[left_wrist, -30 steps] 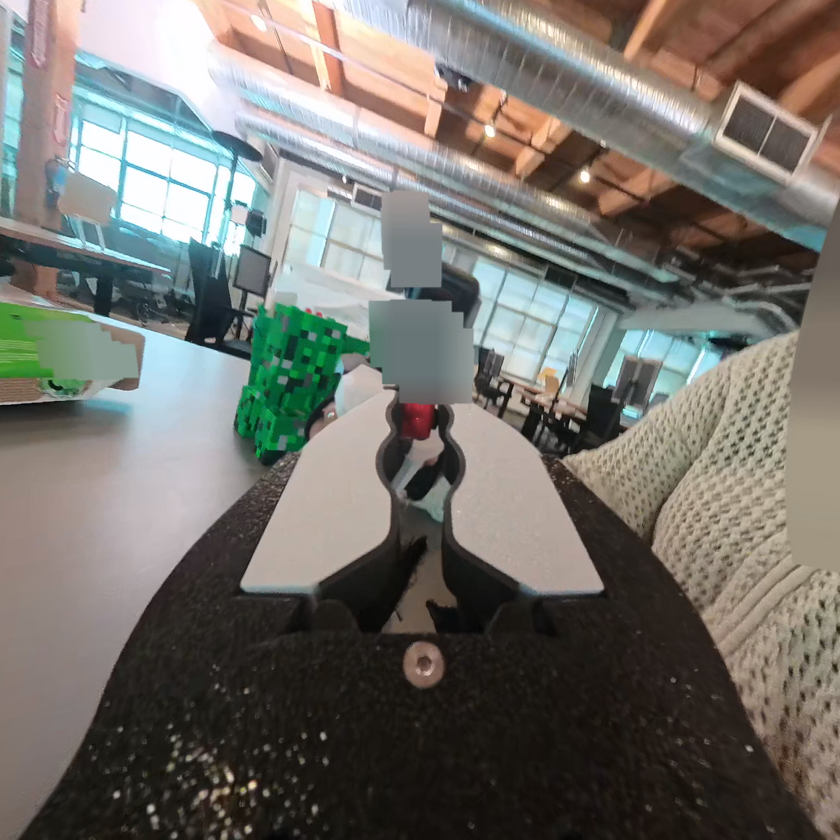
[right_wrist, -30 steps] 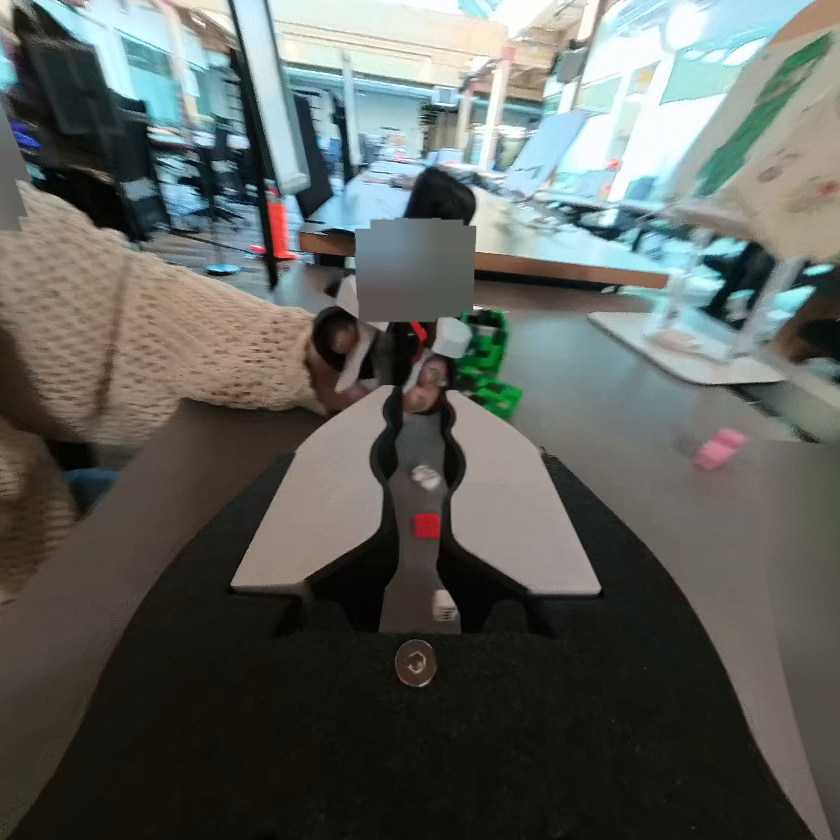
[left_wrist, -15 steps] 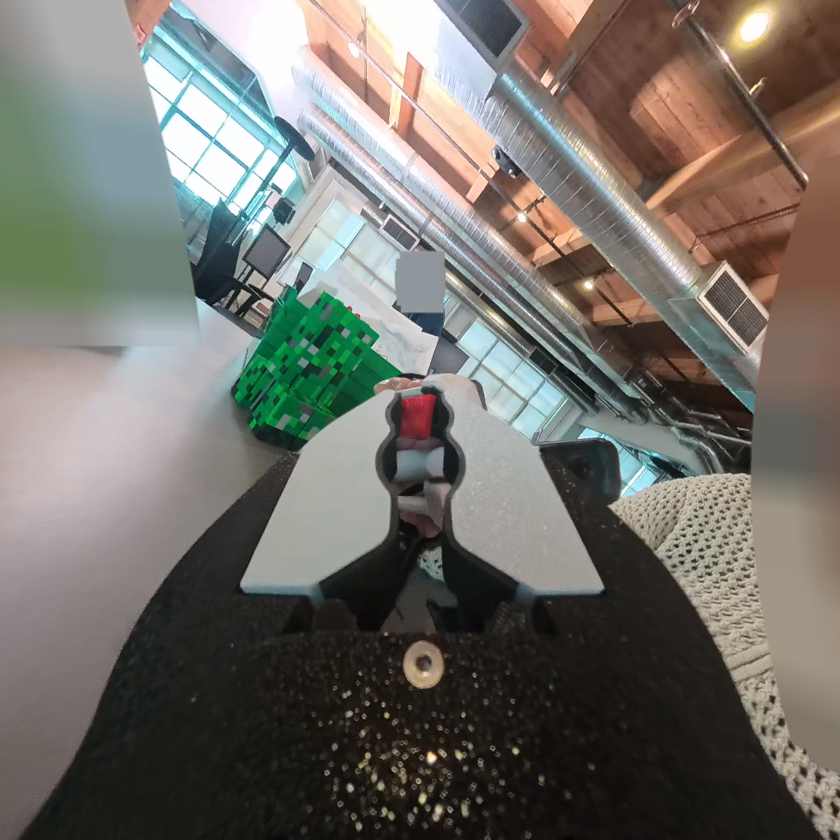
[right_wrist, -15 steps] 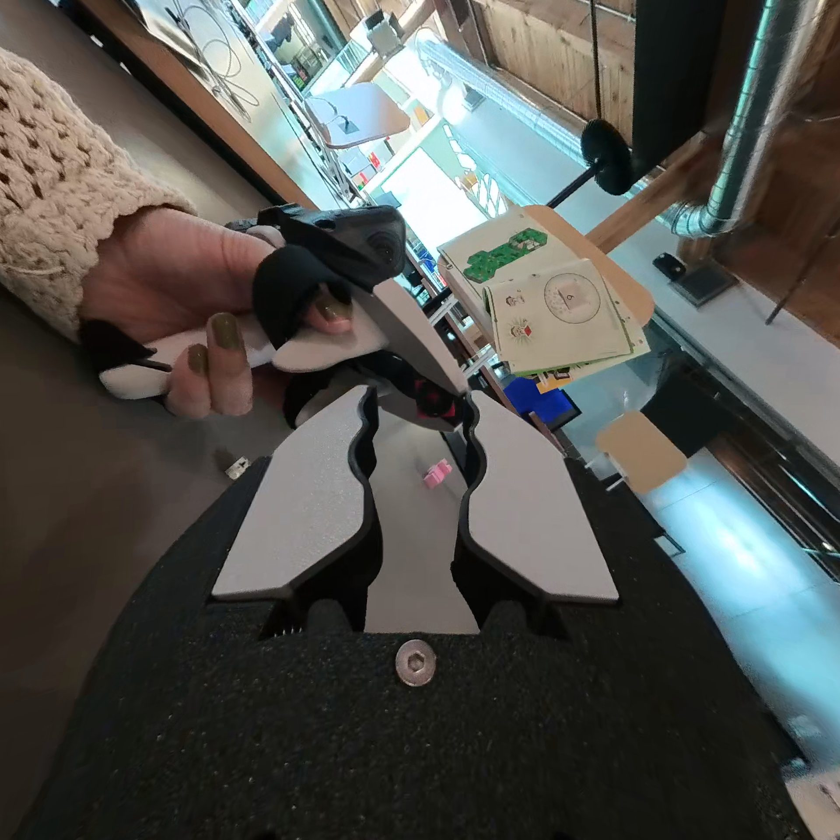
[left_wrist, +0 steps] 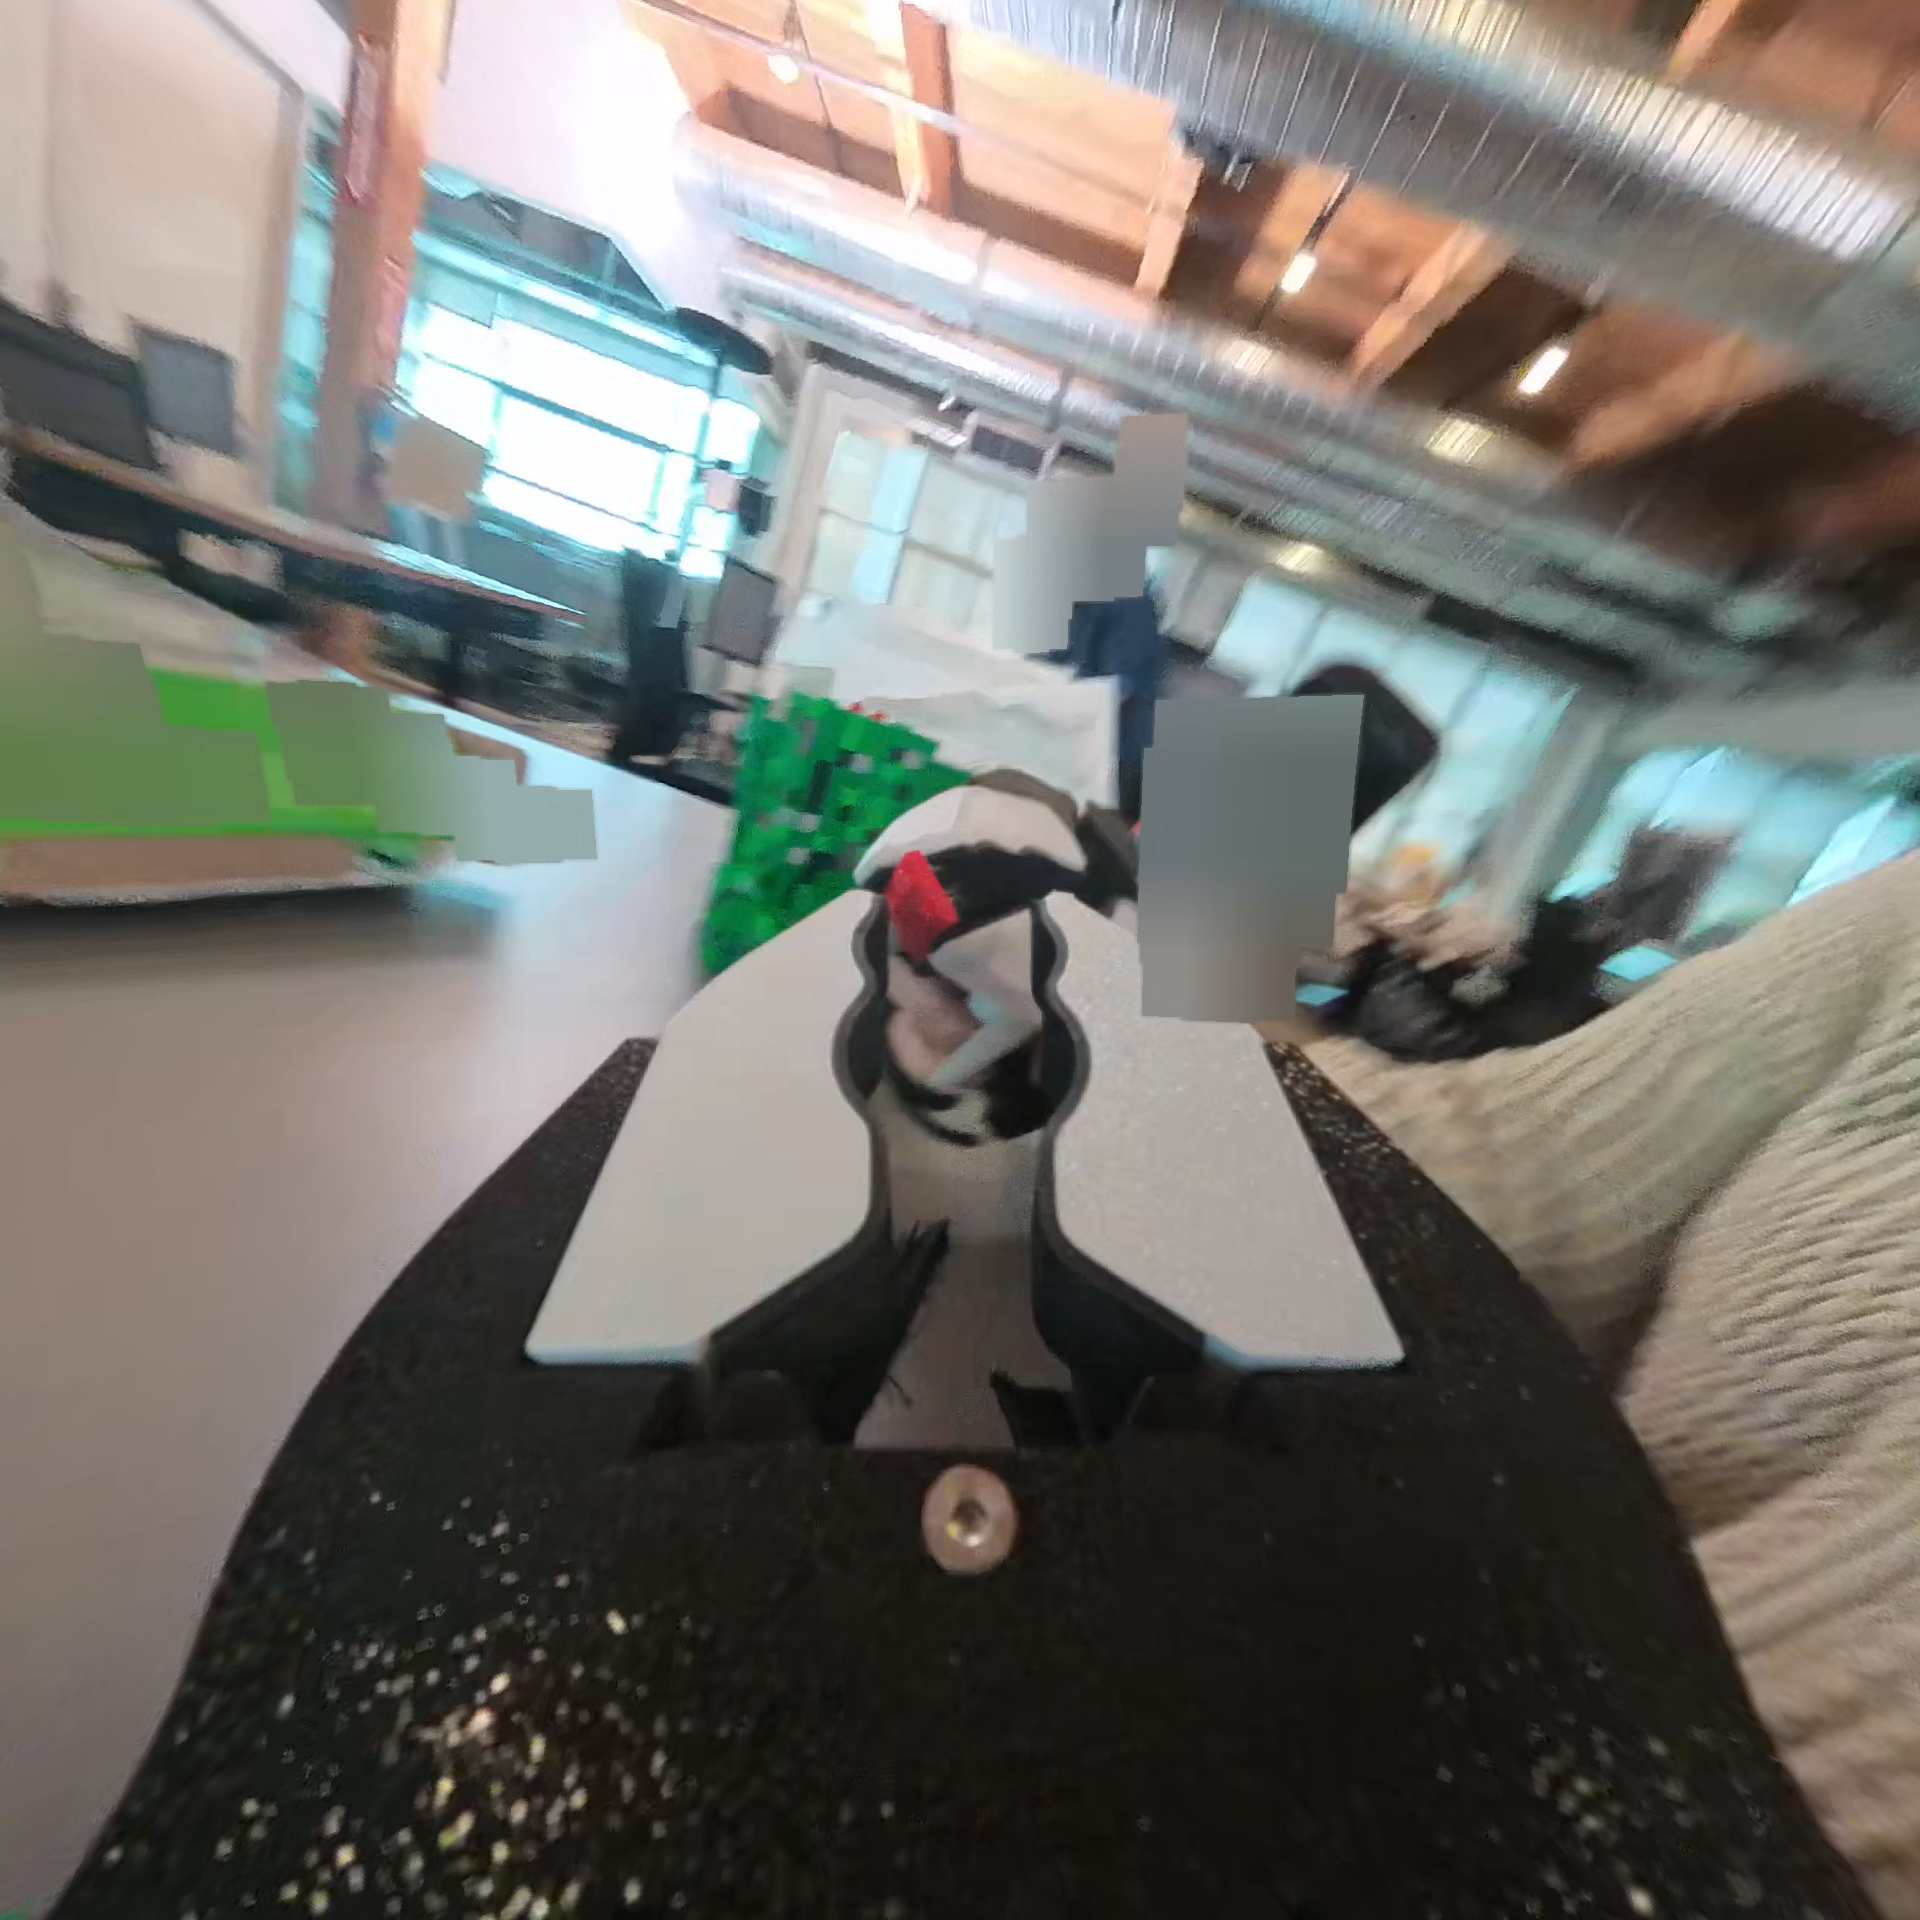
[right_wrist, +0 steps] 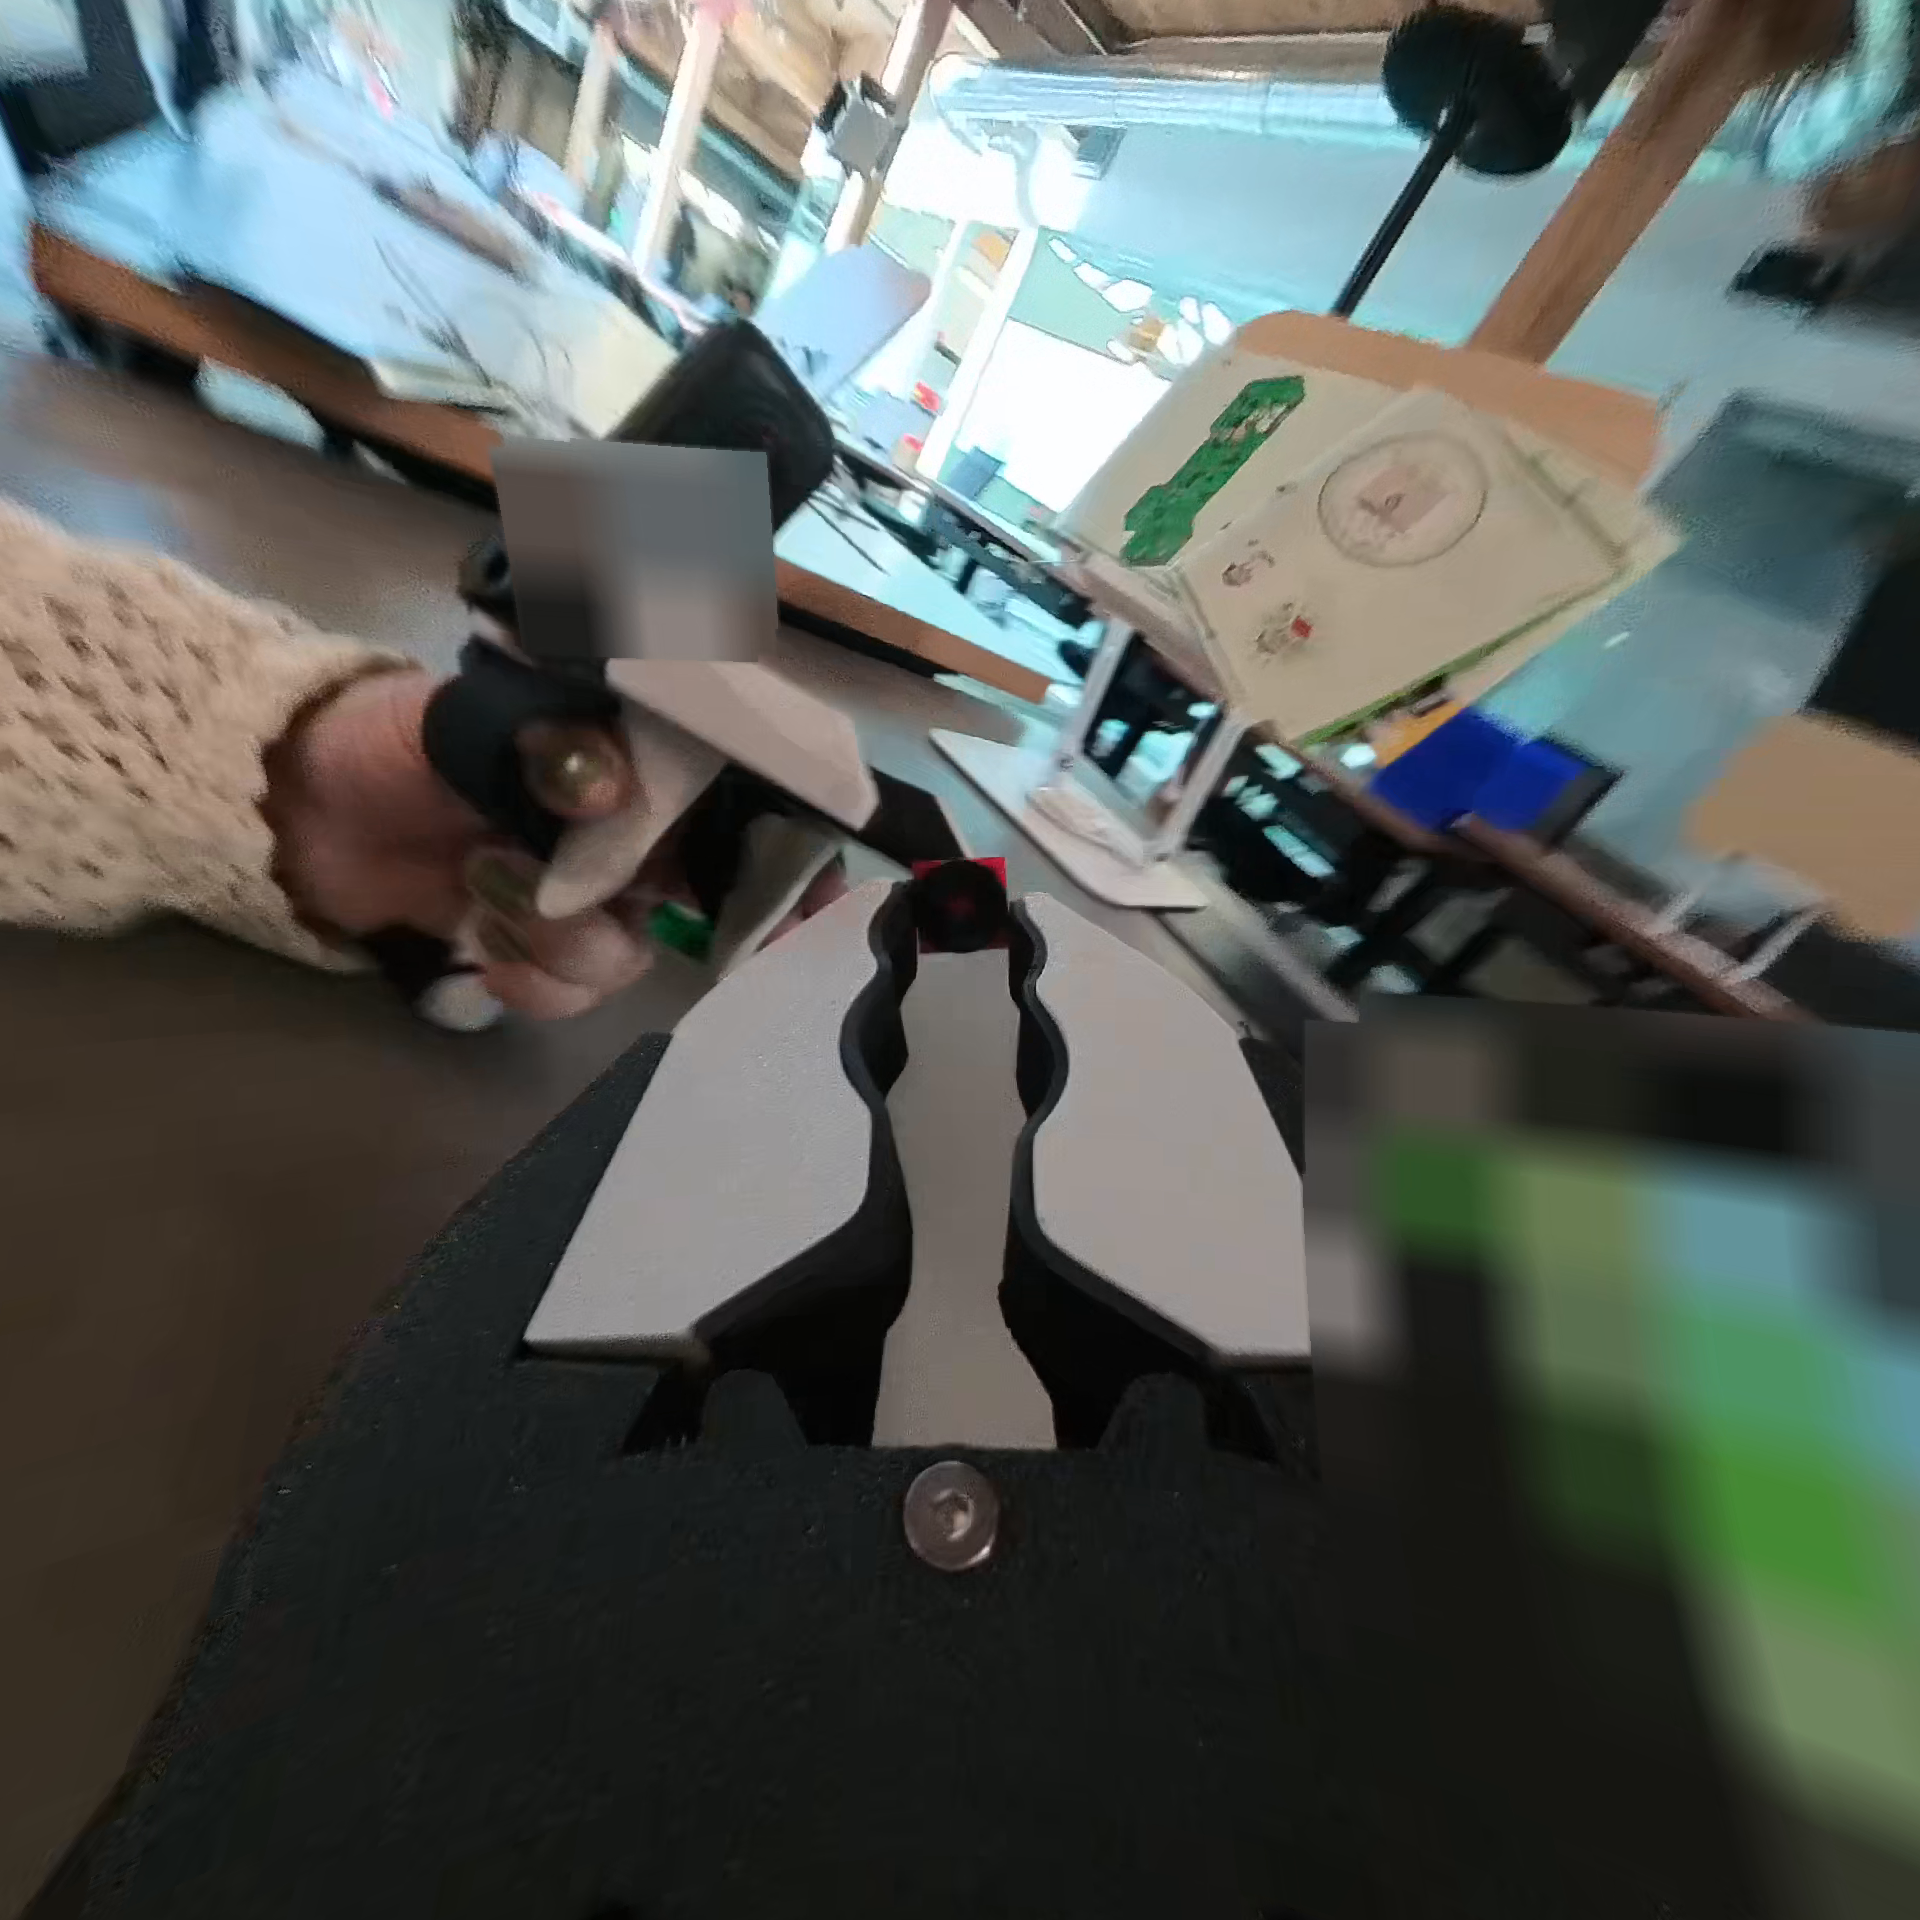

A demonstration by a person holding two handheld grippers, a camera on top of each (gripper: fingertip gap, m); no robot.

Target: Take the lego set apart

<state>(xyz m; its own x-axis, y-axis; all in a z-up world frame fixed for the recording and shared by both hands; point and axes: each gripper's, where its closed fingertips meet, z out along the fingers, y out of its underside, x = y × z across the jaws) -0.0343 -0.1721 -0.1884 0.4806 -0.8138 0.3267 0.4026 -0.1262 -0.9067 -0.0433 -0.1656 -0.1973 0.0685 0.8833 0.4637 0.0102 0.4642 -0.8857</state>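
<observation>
My right gripper (right_wrist: pixel 958 904) is shut on a small red and black lego piece (right_wrist: pixel 958 902) at its fingertips, held above the table. The same red piece (left_wrist: pixel 920 902) shows in the left wrist view, just ahead of my left gripper (left_wrist: pixel 961 916), between the right gripper's white fingers (left_wrist: pixel 977 821). My left gripper's jaws stand a little apart with nothing between them. In the right wrist view its fingers (right_wrist: pixel 748 727) are up and to the left, held by a hand. The green lego model (left_wrist: pixel 810 821) stands on the table behind.
A cardboard box (left_wrist: pixel 187 862) lies on the grey table (left_wrist: pixel 260 1091) at the left. A knitted sleeve (left_wrist: pixel 1662 1143) fills the right. An instruction sheet (right_wrist: pixel 1351 540) on a white stand (right_wrist: pixel 1101 862) stands at the table's far side.
The red piece has passed from my left gripper to my right one, which has closed on it. My left gripper's jaws have parted and drawn off to the left. Both views have swung.
</observation>
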